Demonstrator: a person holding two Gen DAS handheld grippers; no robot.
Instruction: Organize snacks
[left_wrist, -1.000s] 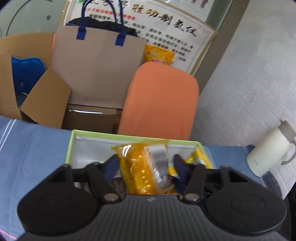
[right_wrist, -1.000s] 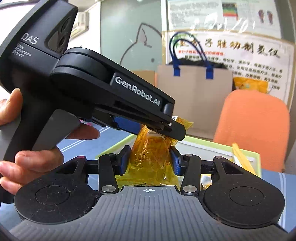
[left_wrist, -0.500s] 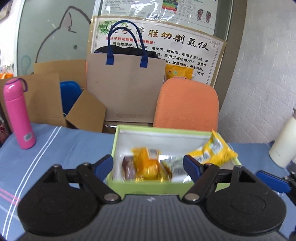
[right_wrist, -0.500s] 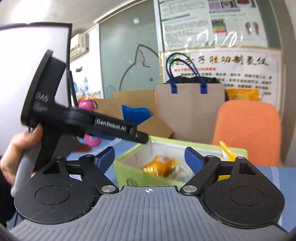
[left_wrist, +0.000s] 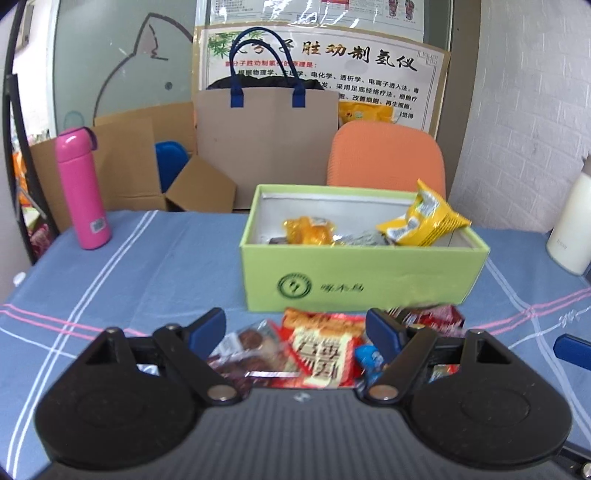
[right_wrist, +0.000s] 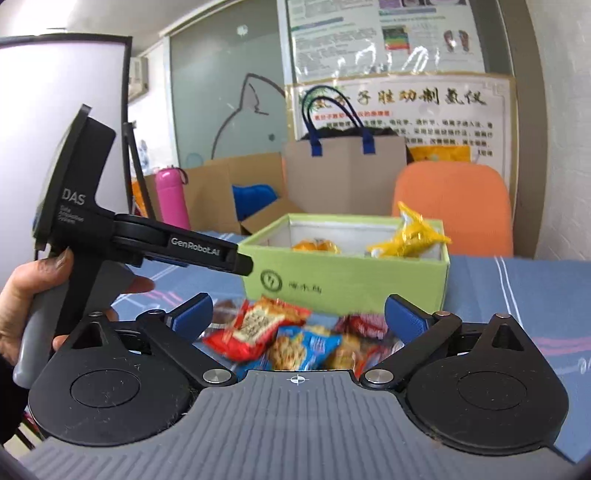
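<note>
A light green box (left_wrist: 362, 273) stands open on the blue tablecloth. In it lie an orange-yellow packet (left_wrist: 308, 230) and a yellow packet (left_wrist: 424, 221) that leans on the right rim. In front of the box is a loose pile of snacks, with a red packet (left_wrist: 321, 347) in the middle. My left gripper (left_wrist: 295, 326) hovers open above this pile and touches nothing. My right gripper (right_wrist: 298, 314) is over the same pile, near the red packet (right_wrist: 258, 325) and a blue packet (right_wrist: 303, 343). Its jaws are opening and grip nothing.
A pink bottle (left_wrist: 83, 188) stands at the far left of the table and a white jug (left_wrist: 570, 221) at the far right. Behind the table are an orange chair (left_wrist: 386, 155), a brown paper bag (left_wrist: 266, 136) and open cardboard boxes (left_wrist: 129, 158). A hand (right_wrist: 22, 295) holds the left gripper's handle.
Both grippers let go of the orange-yellow packet, which now lies in the box. They opened and drew back from the box, and the snack pile came into view.
</note>
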